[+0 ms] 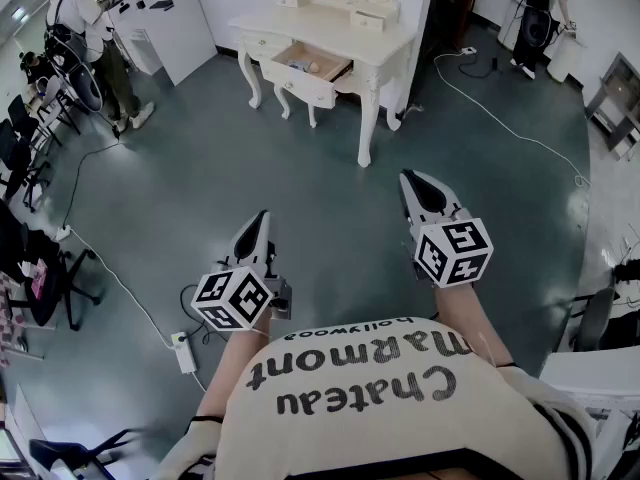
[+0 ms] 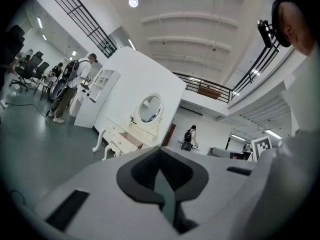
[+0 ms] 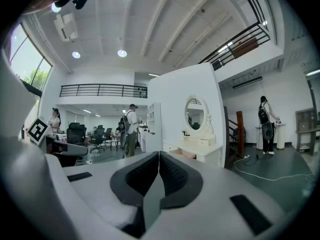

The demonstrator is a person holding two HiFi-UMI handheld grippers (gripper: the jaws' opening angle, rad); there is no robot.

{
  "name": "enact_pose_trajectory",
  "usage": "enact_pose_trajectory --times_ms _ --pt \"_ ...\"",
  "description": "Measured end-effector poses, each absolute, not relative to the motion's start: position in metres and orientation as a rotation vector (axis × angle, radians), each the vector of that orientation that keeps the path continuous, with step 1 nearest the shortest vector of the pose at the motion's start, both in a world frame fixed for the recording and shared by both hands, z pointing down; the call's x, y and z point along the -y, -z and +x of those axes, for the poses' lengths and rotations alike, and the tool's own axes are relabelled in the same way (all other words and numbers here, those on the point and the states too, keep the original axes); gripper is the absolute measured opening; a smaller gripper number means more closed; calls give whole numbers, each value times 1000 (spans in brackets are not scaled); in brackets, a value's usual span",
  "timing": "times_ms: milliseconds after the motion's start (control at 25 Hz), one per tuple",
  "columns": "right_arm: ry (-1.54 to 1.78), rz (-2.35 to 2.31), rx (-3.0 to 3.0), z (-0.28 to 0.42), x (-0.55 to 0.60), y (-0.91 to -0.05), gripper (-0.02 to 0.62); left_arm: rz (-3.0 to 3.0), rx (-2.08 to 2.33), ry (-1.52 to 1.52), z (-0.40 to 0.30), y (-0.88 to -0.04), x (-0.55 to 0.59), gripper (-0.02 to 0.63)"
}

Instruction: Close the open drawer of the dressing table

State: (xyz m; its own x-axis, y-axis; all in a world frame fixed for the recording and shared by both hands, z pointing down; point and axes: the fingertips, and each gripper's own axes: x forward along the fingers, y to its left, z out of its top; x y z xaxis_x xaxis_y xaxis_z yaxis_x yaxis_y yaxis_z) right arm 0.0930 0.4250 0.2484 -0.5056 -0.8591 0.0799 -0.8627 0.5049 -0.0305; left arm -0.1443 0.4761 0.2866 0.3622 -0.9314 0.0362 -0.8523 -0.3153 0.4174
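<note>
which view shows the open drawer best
The head view: it looks down into the drawer, pulled out of the dressing table, contents visible. The left gripper view shows the drawer small and far, side-on; the right gripper view shows only a sliver.

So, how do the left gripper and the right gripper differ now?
The right gripper is held further forward, nearer the dressing table, than the left gripper. The left gripper leans rightward in the head view; the right gripper leans leftward. Both are shut, empty and well short of the open drawer.
</note>
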Motion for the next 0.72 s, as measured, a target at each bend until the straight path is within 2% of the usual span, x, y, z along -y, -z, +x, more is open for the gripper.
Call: enact_pose_trajectory --times_ms 320,720 --pt "-100 1507 2671 122 -429 -261 31 2221 1556 335 -115 -303 -485 8" --pt "-248 1537 2682 140 -410 -283 31 2181 1565 290 -107 -320 -473 8"
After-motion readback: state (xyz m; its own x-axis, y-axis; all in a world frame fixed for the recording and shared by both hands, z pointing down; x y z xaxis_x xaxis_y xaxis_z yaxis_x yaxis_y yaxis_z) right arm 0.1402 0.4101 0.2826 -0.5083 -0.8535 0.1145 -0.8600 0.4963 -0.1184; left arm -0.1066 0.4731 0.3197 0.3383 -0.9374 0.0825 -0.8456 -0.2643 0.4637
